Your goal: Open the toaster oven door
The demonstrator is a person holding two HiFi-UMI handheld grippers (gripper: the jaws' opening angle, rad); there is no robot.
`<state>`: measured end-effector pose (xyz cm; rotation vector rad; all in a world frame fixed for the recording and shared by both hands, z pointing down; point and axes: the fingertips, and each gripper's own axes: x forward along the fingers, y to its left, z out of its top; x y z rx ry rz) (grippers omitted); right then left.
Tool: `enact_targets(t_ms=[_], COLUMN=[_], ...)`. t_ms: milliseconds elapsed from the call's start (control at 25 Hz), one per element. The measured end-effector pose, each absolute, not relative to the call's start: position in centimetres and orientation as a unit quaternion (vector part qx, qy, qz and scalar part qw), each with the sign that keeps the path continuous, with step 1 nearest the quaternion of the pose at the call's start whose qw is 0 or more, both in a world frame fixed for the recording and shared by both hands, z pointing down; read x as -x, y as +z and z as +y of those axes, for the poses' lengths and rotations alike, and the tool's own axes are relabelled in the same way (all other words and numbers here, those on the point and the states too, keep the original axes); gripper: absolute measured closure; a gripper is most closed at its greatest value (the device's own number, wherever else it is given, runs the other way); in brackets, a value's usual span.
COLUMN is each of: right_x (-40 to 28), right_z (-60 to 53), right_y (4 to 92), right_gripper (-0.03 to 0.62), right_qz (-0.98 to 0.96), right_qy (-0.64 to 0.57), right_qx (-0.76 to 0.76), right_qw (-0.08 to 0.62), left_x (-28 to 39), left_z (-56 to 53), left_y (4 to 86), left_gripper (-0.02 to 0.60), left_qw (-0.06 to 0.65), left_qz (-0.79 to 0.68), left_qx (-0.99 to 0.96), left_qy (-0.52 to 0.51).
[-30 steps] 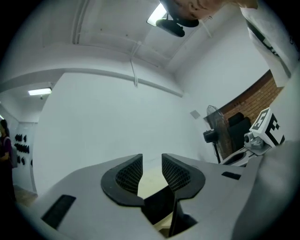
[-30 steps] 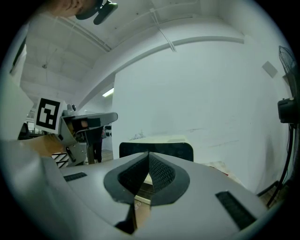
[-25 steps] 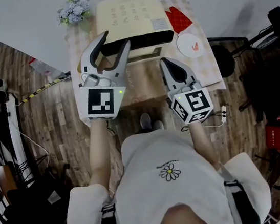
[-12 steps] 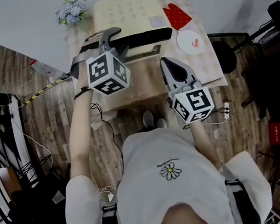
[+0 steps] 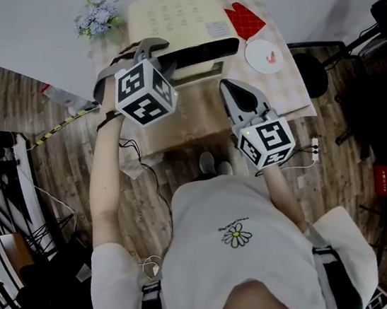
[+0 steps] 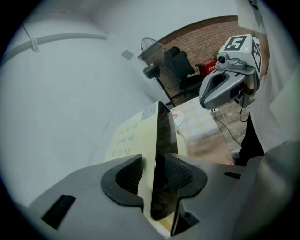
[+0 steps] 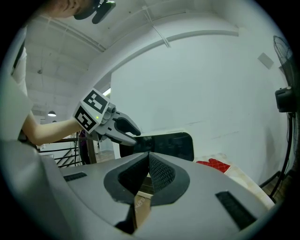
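The door (image 6: 164, 136) edge is straddled by left gripper (image 6: 156, 173), jaws just closing, not yet pinching, for pulling; right gripper (image 7: 148, 164) is held shut, empty.

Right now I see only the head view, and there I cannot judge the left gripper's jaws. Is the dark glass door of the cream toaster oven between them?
Observer: Yes. The left gripper straddles the dark glass door at its left end; its jaws have just been closing; whether the pads press, I cannot tell.
Operator: Is it open?
Observer: The right gripper view shows it upright, closed against the cream toaster oven.
Operator: The other one?
Observer: The right gripper is shut, empty.
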<state>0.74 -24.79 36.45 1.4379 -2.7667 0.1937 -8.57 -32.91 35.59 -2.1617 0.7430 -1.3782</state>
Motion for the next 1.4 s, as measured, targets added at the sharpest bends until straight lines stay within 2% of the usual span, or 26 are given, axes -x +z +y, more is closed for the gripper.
enact_targets(t_ms=[200,520,600,760,880,1080,1280,1400], right_x=[-0.4,-0.6,-0.4,-0.1,-0.7,0.0,2.2,3.5], right_z=[-25.0,-26.5,-27.1,-28.7,-30.1,-31.7,-32.9,-33.5], right_y=[36.5,35.8,36.1,37.4,40.2,44.1,46.7,47.4], right_gripper=[0.585,0.582,0.546,0.424,0.398,0.395,0.397,0.452], right_qz=[-0.887,-0.882,-0.882,-0.861,-0.811,-0.729,-0.709,-0.703], right_qy=[0.072,0.125,0.167,0.288,0.398,0.530,0.566,0.576], right_qx=[-0.456,-0.452,-0.436,-0.397,-0.384,-0.338,-0.333,-0.333], right_qw=[0.005,-0.039,-0.059,-0.133,-0.190,-0.270,-0.259,-0.249], left_x=[8.5,8.6,8.5,8.5,8.5,8.5,8.5,8.5], left_z=[-32.8,-32.8,-32.7,-32.8,-32.8,-32.8,-32.9,-32.9], left_y=[35.6,35.6,35.6,35.7,35.8,35.6,35.7,35.8], left_gripper=[0.423,0.425,0.423,0.423,0.423,0.423,0.423,0.423], left_qw=[0.237,0.242,0.243,0.249,0.251,0.250,0.249,0.246], left_qz=[0.272,0.268,0.265,0.257,0.254,0.252,0.252,0.252], left_qx=[0.788,0.785,0.783,0.777,0.774,0.776,0.775,0.776], left_qy=[-0.500,-0.503,-0.508,-0.518,-0.523,-0.522,-0.523,-0.524])
